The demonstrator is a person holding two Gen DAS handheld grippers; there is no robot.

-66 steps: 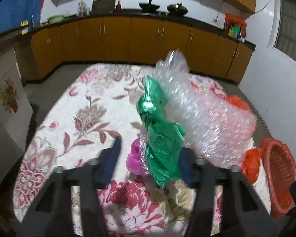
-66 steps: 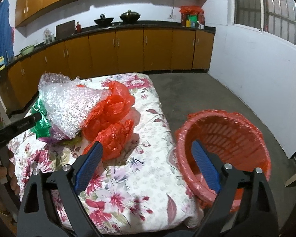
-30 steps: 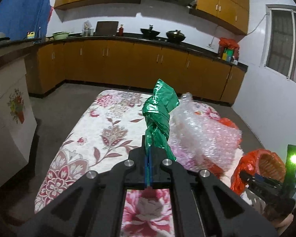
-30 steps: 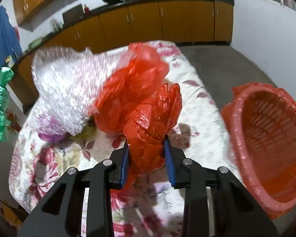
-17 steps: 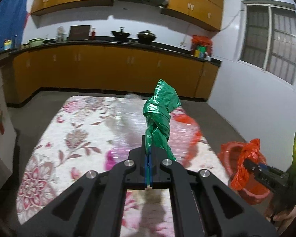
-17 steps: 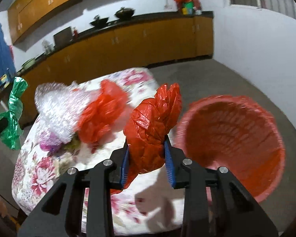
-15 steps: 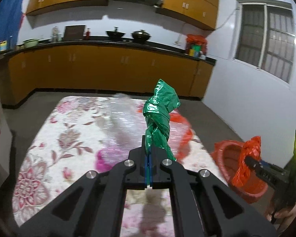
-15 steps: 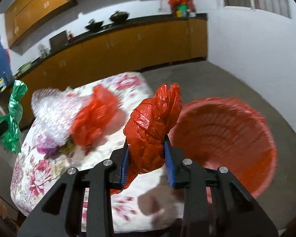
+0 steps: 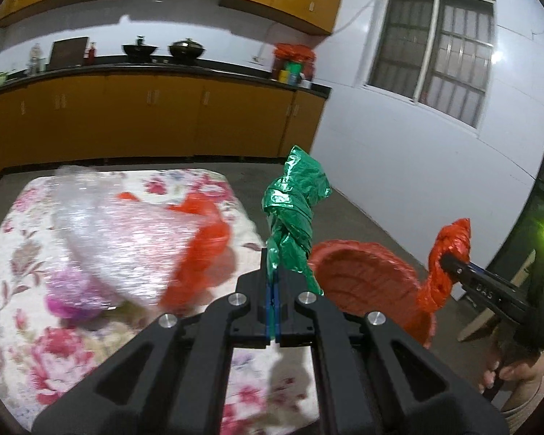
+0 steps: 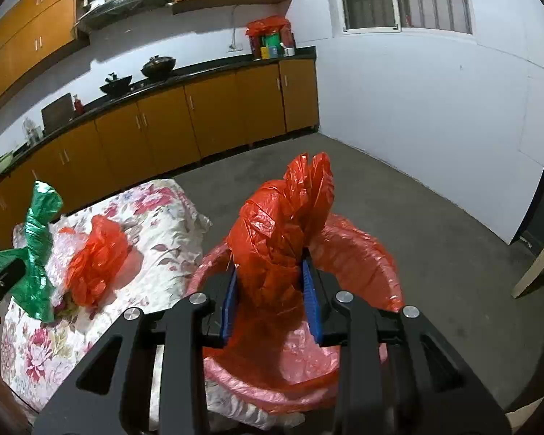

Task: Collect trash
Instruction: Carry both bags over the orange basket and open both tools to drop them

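Observation:
My left gripper is shut on a twisted green foil wrapper that stands up from its pads, held over the right end of the floral table. The same green foil wrapper shows at the left of the right wrist view. My right gripper is shut on a crumpled red plastic bag, held above the red basket lined with red plastic on the floor. That red bag and the red basket appear at the right in the left wrist view.
A wad of bubble wrap, another red bag and a purple scrap lie on the table. Orange cabinets line the far wall. Bare concrete floor surrounds the basket. A person's hand holds the right gripper.
Both grippers have swung right from the table towards the basket, each still carrying its piece. The red bag now hangs over the basket; the green wrapper is at the table's right edge.

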